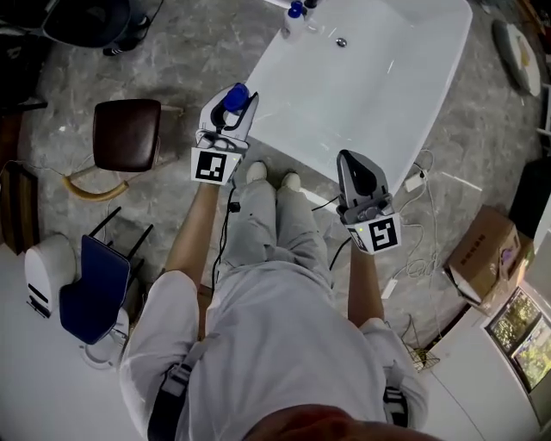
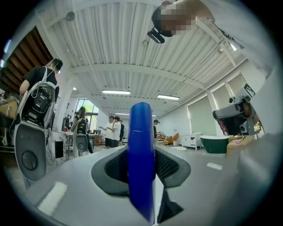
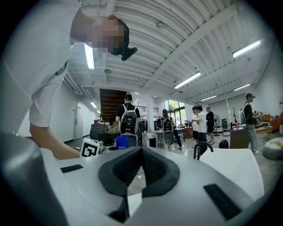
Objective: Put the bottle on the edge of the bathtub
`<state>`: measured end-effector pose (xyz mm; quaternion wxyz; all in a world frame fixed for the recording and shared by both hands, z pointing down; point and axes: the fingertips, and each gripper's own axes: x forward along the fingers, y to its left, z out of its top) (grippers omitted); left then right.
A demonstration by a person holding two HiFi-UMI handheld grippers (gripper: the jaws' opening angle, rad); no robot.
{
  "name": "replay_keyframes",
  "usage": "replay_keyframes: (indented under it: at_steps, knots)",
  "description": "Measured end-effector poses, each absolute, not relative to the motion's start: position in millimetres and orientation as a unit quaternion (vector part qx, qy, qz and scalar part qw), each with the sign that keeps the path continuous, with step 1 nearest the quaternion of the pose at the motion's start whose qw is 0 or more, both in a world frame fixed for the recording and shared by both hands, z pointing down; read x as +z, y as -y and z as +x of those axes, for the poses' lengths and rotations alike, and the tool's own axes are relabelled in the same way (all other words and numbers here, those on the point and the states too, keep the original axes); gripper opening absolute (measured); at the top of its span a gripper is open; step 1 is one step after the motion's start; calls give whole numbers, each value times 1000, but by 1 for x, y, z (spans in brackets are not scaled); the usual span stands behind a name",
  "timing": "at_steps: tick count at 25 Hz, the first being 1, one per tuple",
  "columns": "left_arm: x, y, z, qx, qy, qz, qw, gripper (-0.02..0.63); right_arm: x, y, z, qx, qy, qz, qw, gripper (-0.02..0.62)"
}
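Note:
A blue bottle [image 2: 140, 150] stands between the jaws of my left gripper [image 2: 141, 152], which is shut on it and points upward. In the head view the bottle's blue top [image 1: 235, 96] shows at the tip of the left gripper [image 1: 229, 112], just off the near left corner of the white bathtub [image 1: 405, 95]. My right gripper [image 1: 355, 168] hovers at the tub's near edge, jaws together and empty. In its own view the right gripper [image 3: 141, 149] holds nothing. A second bottle with a blue cap [image 1: 294, 19] stands on the tub's far rim.
A brown stool [image 1: 126, 133] stands on the marble floor to the left, and a white and blue device [image 1: 73, 288] lies nearer. A cardboard box [image 1: 486, 254] and loose cables [image 1: 422, 258] lie to the right. A black faucet [image 3: 202, 149] rises by the tub. Several people stand in the background.

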<state>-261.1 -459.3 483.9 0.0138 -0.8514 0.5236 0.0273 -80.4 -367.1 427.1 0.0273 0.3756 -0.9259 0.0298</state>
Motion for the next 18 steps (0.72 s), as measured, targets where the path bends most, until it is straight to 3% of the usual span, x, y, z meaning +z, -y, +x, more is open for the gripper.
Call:
replay_keyframes:
  at_steps: [10,18]
  knots:
    - [631,518,-258,-1,-517,-855,24,143,555,459,-75,4,920,390,23,2]
    - [697,557,-255,6,-506,-862,13,143,609,493,-79,0,918,396,14,3]
